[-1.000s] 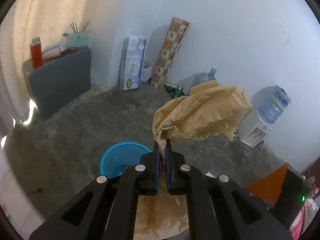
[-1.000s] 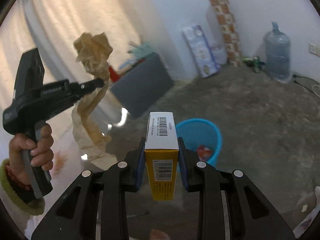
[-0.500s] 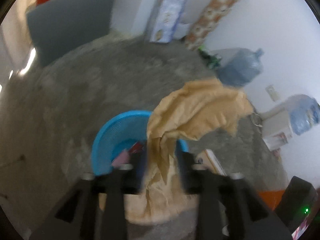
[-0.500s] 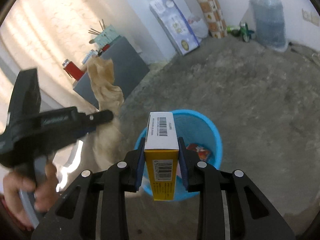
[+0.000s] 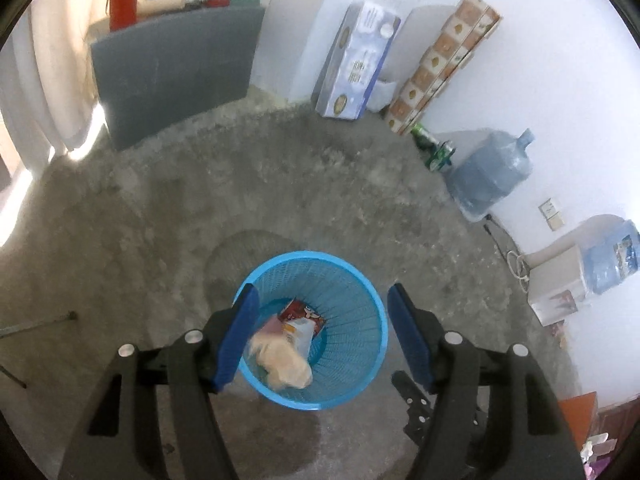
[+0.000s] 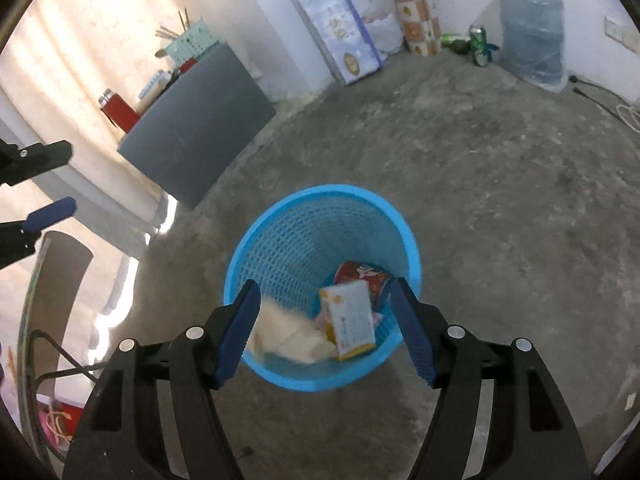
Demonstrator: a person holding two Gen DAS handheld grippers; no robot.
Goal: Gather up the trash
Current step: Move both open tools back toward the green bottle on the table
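A blue mesh trash basket (image 5: 360, 360) (image 6: 288, 236) stands on the concrete floor. Both grippers hover above it. My left gripper (image 5: 322, 340) is open and empty. The crumpled brown paper (image 5: 282, 366) lies blurred inside the basket, beside a red snack wrapper (image 5: 300, 318). My right gripper (image 6: 326, 334) is open and empty. The yellow and white box (image 6: 350, 326) is inside the basket next to the brown paper (image 6: 288, 338) and the red wrapper (image 6: 360, 274). The left gripper's fingers (image 6: 52, 210) show at the left edge of the right wrist view.
A grey cabinet (image 5: 172, 76) with a red flask stands by the curtain. A blue-white carton (image 5: 356, 64), a patterned roll (image 5: 444, 60), green cans (image 5: 434, 148) and a water jug (image 5: 488, 176) line the far wall. A water dispenser (image 5: 580, 276) stands at the right.
Both grippers moved over the basket and opened. The brown paper left the left gripper and the yellow box left the right gripper; both are now in the basket.
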